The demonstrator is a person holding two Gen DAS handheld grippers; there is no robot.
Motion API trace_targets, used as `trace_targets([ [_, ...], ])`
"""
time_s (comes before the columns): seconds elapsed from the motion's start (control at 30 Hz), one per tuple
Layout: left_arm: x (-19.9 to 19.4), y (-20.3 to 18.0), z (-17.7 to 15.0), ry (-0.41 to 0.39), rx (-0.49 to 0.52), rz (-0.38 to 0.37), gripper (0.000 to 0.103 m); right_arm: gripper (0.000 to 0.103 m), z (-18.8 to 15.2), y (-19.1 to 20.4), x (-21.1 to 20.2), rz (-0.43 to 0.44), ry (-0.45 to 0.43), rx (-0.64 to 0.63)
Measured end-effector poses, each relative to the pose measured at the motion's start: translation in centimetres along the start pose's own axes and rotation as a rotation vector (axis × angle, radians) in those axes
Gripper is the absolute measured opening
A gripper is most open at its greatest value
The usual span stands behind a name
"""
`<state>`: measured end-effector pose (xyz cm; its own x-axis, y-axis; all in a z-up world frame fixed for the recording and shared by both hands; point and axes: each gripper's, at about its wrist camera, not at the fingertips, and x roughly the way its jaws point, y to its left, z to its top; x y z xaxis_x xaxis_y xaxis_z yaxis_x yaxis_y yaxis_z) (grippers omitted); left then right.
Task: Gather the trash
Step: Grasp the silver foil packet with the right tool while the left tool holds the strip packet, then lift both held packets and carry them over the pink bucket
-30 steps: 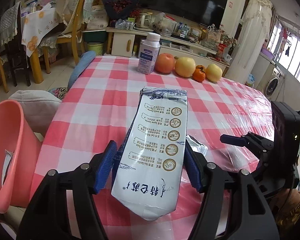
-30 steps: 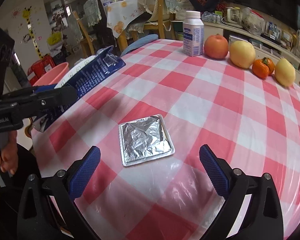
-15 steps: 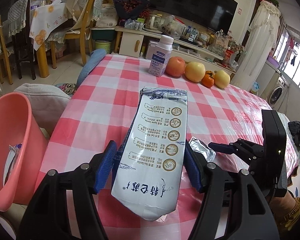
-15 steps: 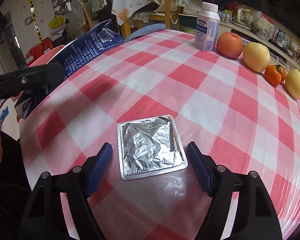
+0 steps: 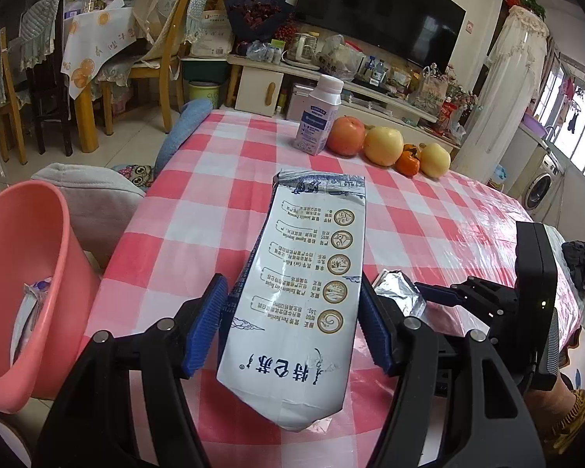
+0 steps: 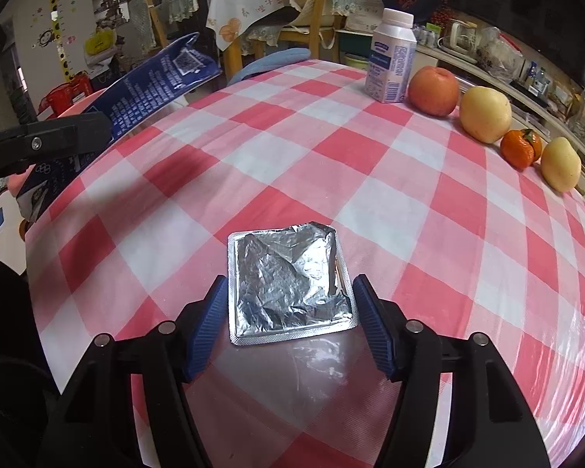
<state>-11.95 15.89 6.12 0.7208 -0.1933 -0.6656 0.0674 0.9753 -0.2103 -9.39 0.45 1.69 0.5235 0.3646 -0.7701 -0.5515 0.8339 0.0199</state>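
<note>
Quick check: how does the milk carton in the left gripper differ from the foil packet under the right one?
The milk carton is tall, boxy, printed white and blue; the foil packet is flat, square, plain crinkled silver. The carton is clamped in the left gripper and held above the checked tablecloth; the packet lies on it, between the right gripper's closing jaws, pads not clearly pressing yet. Both look like empty packaging for the pink bin.
</note>
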Motion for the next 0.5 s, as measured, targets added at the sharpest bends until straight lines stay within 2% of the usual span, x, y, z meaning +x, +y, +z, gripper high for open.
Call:
trace_targets([
  [0.23, -0.9, 0.6, 0.1, -0.028, -0.011, 0.011, 0.066, 0.065, 0.3, -0.7, -1.5, 0.004, -0.037, 0.068],
  [0.5, -2.2, 2.2, 0.5, -0.081, -0.042, 0.091, 0.066, 0.065, 1.1, -0.1, -2.9, 0.022, -0.059, 0.105],
])
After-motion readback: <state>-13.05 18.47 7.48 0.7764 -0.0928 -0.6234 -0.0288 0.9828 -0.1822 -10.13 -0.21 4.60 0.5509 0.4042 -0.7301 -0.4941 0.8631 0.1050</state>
